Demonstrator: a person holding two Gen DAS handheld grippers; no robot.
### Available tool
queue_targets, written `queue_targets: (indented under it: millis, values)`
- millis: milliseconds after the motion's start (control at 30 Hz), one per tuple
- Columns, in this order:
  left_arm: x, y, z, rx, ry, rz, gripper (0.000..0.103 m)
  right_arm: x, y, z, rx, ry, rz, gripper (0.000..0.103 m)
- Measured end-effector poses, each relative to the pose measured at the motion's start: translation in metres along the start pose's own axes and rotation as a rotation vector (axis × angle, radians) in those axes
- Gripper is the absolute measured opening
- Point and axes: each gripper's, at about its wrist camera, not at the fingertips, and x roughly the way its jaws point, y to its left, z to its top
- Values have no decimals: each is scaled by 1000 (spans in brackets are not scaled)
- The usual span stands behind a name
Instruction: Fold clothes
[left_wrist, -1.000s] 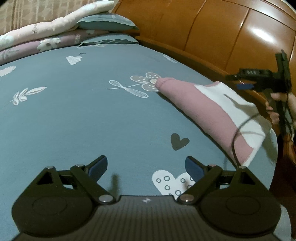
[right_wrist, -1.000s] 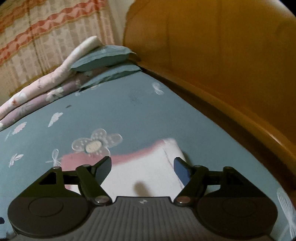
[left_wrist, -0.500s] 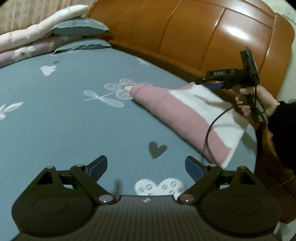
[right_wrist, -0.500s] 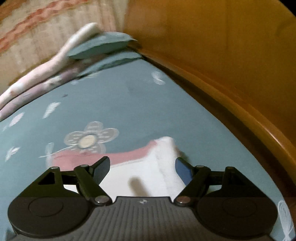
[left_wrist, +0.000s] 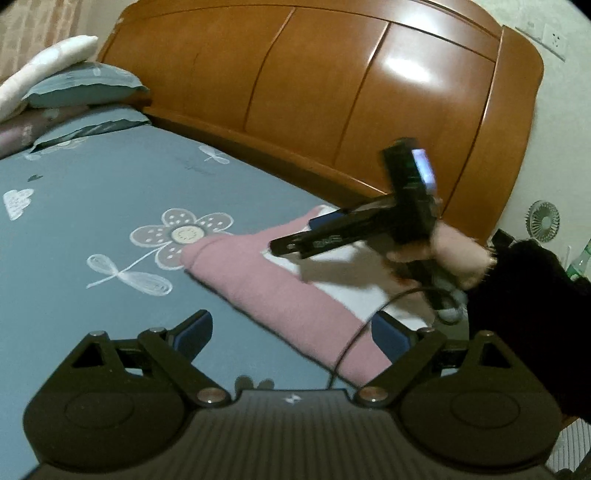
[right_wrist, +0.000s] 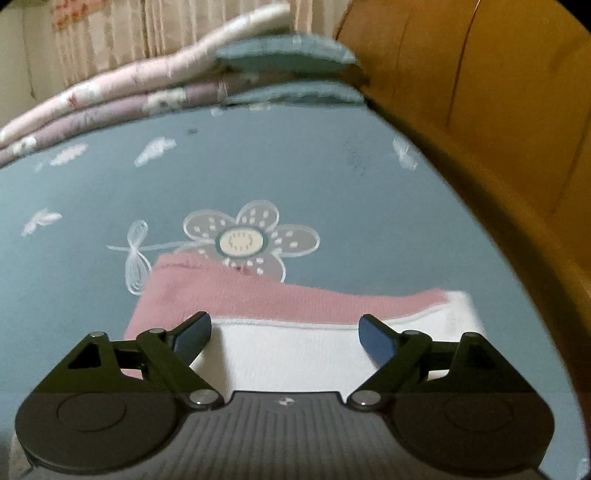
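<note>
On the blue patterned bedsheet (right_wrist: 295, 173) lies a folded pink-and-white garment (right_wrist: 280, 299), its long axis running alongside the wooden headboard (left_wrist: 332, 92), one pink end touching the printed flower (right_wrist: 243, 240). Above it the right gripper (right_wrist: 284, 334) hovers, jaws opening with nothing pinched; the left gripper (left_wrist: 291, 338) is spread apart and empty. Pillows (right_wrist: 284, 59) and folded quilts (right_wrist: 110, 99) are stacked at the far edge.

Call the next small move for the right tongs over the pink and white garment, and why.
Probably ease the right tongs down onto the far white edge of the folded garment. Their jaws are opening with nothing between them, above the white panel. The left tongs are open too, off the near pink edge, so nothing is gripped yet.
</note>
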Motion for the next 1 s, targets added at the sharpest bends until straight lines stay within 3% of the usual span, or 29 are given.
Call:
queue_targets:
  millis: [200, 300, 400, 567, 667, 833, 1000]
  values:
    - [44, 3, 23, -64, -8, -105, 93, -61, -28, -38, 0, -24, -74, 92]
    - [74, -1, 32, -89, 6, -170, 93, -59, -45, -67, 2, 25, -109, 92]
    - [100, -12, 31, -89, 37, -212, 93, -61, -60, -77, 36, -10, -99, 93]
    - [133, -23, 18, -65, 106, -193, 95, -75, -65, -81, 123, -54, -79, 93]
    - [130, -29, 22, -42, 118, -167, 95, -90, -61, -89, 143, -81, -87, 93]
    - [112, -45, 28, 8, 71, -224, 96, -126, -55, -109, 207, -138, -69, 100]
    - [132, -43, 16, -21, 117, -216, 96, -124, -51, -130, 242, -102, -39, 100]
